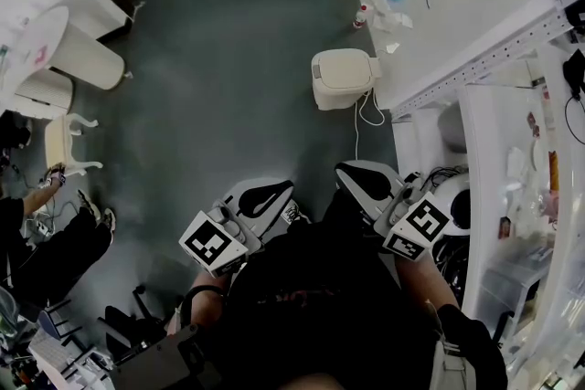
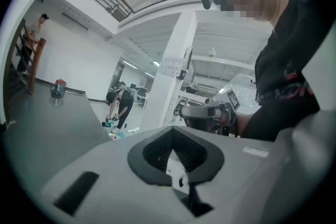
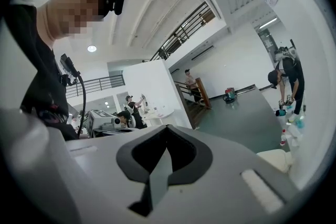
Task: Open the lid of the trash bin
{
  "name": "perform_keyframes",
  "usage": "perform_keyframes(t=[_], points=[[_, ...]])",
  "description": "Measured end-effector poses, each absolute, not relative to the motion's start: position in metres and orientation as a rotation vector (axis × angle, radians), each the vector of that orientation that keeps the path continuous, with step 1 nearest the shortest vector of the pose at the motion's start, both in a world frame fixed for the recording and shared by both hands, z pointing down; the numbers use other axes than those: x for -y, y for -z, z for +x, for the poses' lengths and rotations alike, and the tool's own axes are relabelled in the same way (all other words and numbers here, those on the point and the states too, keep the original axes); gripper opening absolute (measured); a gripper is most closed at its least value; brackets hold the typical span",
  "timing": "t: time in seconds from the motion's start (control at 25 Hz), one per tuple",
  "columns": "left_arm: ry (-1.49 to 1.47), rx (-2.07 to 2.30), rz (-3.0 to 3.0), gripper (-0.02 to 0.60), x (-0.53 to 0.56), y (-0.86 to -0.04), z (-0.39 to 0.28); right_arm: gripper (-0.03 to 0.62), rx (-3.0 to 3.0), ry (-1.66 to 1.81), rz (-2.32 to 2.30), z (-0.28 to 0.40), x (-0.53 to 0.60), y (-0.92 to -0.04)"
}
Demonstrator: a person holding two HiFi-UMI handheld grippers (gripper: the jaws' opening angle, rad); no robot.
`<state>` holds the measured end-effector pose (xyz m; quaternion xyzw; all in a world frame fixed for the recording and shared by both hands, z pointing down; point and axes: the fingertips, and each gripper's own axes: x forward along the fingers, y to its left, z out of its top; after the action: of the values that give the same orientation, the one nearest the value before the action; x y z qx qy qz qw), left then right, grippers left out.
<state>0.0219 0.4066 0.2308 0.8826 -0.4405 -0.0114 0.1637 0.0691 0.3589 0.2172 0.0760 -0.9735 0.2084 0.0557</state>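
Here the cream boxy plastic trash bin (image 1: 343, 79) sits upper-middle of frame, nearer the right gripper (image 1: 364, 180) than the left gripper (image 1: 267, 195), both closed on nothing.

A: Which colour has the trash bin (image 1: 343, 78)?
B: I see it plain cream, on a dark grey-green floor (image 1: 228, 59). The cable (image 1: 359, 119) beside it is white.
A: And your tools?
B: My left tool (image 1: 263, 195) and right tool (image 1: 367, 182) are pale grey and black. Each marker cube (image 1: 212, 242) carries black-and-white squares. My clothing (image 1: 311, 288) is black.
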Motion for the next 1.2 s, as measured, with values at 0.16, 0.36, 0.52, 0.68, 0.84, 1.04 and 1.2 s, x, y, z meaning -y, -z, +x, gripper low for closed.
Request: perform_keyframes(t=[0.16, 0.36, 0.52, 0.68, 0.84, 1.04, 1.2], points=[[-0.069, 1.280, 2.571, 0.001, -0.409, -0.233, 0.020, 0.009, 2.955, -0.587, 0.285, 0.073, -0.348, -0.214], [-0.042, 1.275, 2.551, 0.002, -0.414, -0.235, 0.016, 0.009, 2.959, -0.567, 0.342, 0.074, -0.340, -0.210], [0.008, 1.267, 2.536, 0.000, -0.417, -0.232, 0.010, 0.009, 2.954, -0.561, 0.370, 0.072, -0.339, -0.209], [0.040, 1.265, 2.533, 0.000, -0.423, -0.229, 0.003, 0.008, 2.960, -0.565, 0.390, 0.067, -0.340, -0.206], [0.063, 1.244, 2.535, 0.000, -0.428, -0.229, 0.000, 0.009, 2.960, -0.554, 0.405, 0.064, -0.340, -0.204], [0.079, 1.236, 2.527, 0.000, -0.429, -0.232, -0.002, 0.009, 2.958, -0.552, 0.429, 0.064, -0.337, -0.202], [0.089, 1.227, 2.507, 0.000, -0.424, -0.236, -0.003, 0.008, 2.950, -0.553, 0.430, 0.062, -0.329, -0.203]])
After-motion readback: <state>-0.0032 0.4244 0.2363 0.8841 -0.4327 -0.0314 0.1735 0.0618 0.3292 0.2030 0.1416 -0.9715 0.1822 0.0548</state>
